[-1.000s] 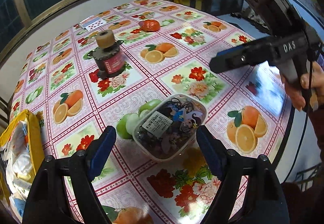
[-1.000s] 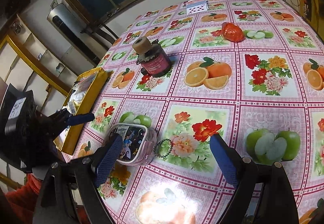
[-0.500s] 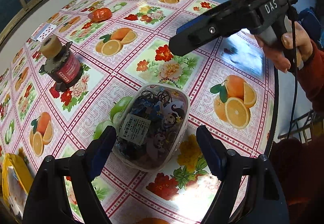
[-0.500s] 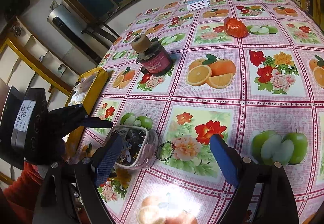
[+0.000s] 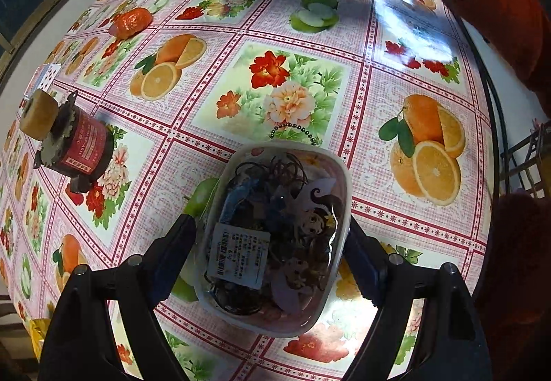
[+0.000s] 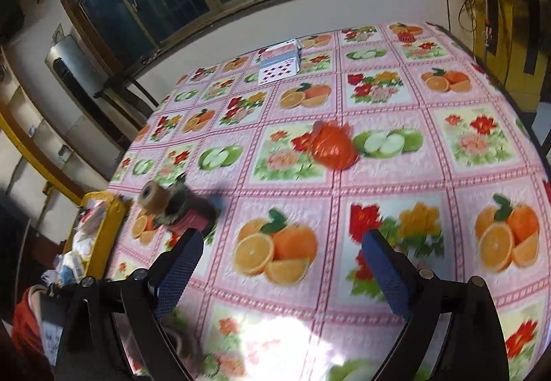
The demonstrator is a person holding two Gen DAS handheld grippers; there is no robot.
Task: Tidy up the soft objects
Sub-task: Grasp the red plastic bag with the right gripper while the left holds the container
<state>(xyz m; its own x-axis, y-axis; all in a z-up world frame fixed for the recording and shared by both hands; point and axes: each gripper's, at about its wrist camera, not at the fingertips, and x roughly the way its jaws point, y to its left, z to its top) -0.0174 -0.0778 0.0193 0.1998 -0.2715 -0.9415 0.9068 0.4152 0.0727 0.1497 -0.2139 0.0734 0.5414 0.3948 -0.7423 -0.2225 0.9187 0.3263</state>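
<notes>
The clear pouch (image 5: 275, 236) lies lengthwise between the left gripper (image 5: 270, 253)'s wide-parted fingers, not yet pinched; the right gripper (image 6: 282, 267) gapes empty, farther off.

Both handheld grippers share one build: the left gripper (image 5: 270, 252) and right gripper (image 6: 280, 269) have black angular arms, silver screws and textured dark-blue finger pads (image 6: 177, 272). The person wears a red knitted sleeve (image 5: 506, 12).

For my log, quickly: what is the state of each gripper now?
Left gripper: fingers around the clear plastic pouch of hair ties; whether it grips cannot be told.
Right gripper: open, holding nothing.
</notes>
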